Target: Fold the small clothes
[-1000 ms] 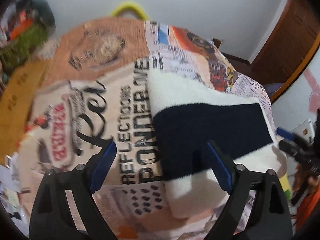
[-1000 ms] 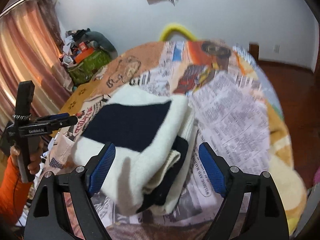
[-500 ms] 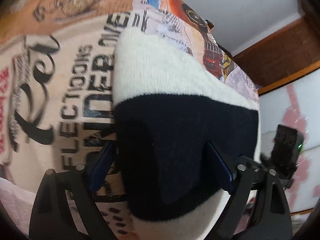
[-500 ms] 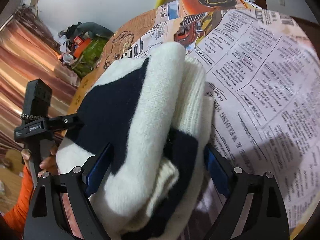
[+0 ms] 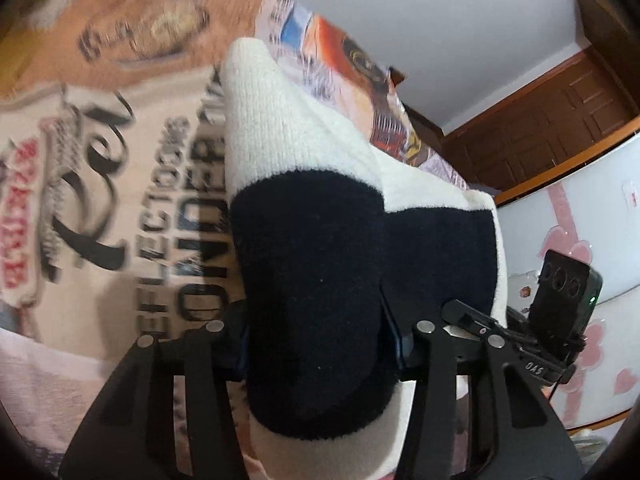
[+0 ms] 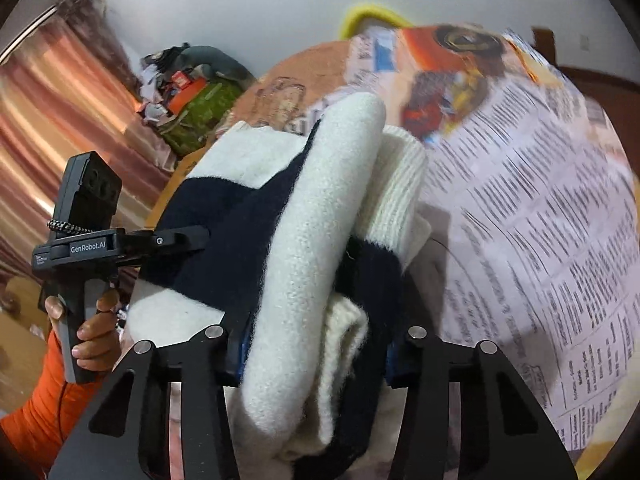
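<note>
Cream-and-navy knit sweater lies folded in a thick bundle on the newspaper-print blanket. The left gripper is clamped on one end of it, while the right gripper pinches the layered opposite end.

Left gripper: clamped on folded sweater, navy band between pads.
Right gripper: at sweater's right edge, closure unclear.
Surface: printed blanket.

Folded sweater on newsprint-patterned bed.
</note>
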